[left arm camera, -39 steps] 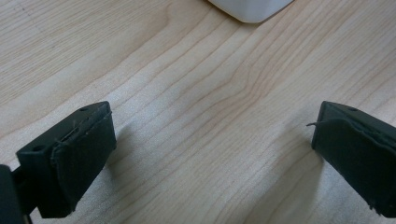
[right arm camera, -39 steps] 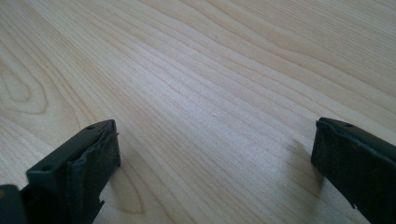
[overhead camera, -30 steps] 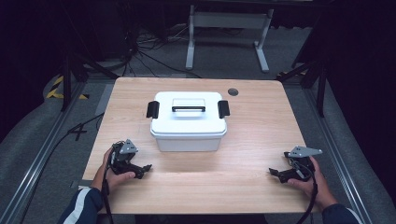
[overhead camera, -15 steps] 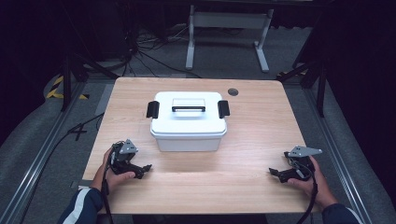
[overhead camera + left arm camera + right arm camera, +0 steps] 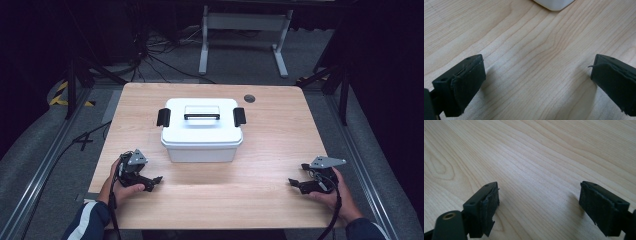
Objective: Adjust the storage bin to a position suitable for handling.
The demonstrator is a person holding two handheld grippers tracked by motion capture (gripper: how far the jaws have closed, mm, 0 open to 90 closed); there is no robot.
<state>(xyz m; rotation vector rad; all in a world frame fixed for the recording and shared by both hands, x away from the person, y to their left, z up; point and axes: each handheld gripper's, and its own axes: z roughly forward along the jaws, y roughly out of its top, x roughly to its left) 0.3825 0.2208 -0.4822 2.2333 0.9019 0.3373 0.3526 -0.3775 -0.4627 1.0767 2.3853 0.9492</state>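
- The white lidded box [image 5: 202,129] sits on the middle of the wooden table [image 5: 270,150], its lid on, with a black carry handle [image 5: 201,116] across the top and a black clasp [image 5: 163,117] at each end.
- In my left gripper view, one white corner of the box [image 5: 554,4] shows at the top edge, well ahead of my jaws.
- My left gripper [image 5: 152,182] rests low on the table near the front left of the box, apart from it; its jaws stand wide open over bare wood, holding nothing.
- My right gripper [image 5: 295,183] lies near the table's front right edge, well apart from the box; its jaws have just been closing a little, stand well apart, and have only bare wood between them.
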